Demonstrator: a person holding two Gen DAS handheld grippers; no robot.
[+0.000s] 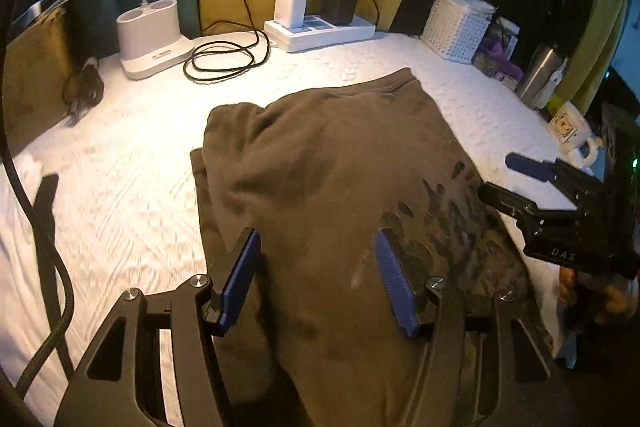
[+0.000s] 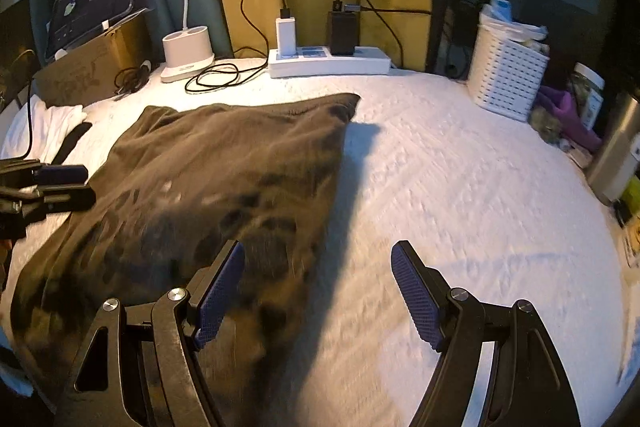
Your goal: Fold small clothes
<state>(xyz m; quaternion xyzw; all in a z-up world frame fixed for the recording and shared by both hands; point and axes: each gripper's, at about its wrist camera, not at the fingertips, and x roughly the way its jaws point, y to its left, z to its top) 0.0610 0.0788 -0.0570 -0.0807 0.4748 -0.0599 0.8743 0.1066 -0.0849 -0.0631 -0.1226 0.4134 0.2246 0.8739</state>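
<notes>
A dark brown garment (image 1: 320, 155) with a darker print near its hem lies spread on the white quilted cover (image 1: 120, 187). My left gripper (image 1: 318, 267) hovers over the garment's near part, open, with cloth below the pads but nothing pinched. In the right wrist view the garment (image 2: 224, 163) fills the left half. My right gripper (image 2: 318, 287) stands open at the garment's right edge, its left finger over cloth and its right finger over bare cover (image 2: 460, 187). Each gripper shows in the other's view: the right gripper (image 1: 516, 183) at the right, the left gripper (image 2: 80, 183) at the left edge.
Along the back stand a white lamp base (image 1: 154, 35), a coiled black cable (image 1: 224, 59) and a power strip (image 1: 320, 31) with chargers. A white basket (image 1: 456, 27), metal tumbler (image 1: 540, 75) and mug (image 1: 572, 131) line the right side. A tablet (image 2: 96, 3) leans at the back left.
</notes>
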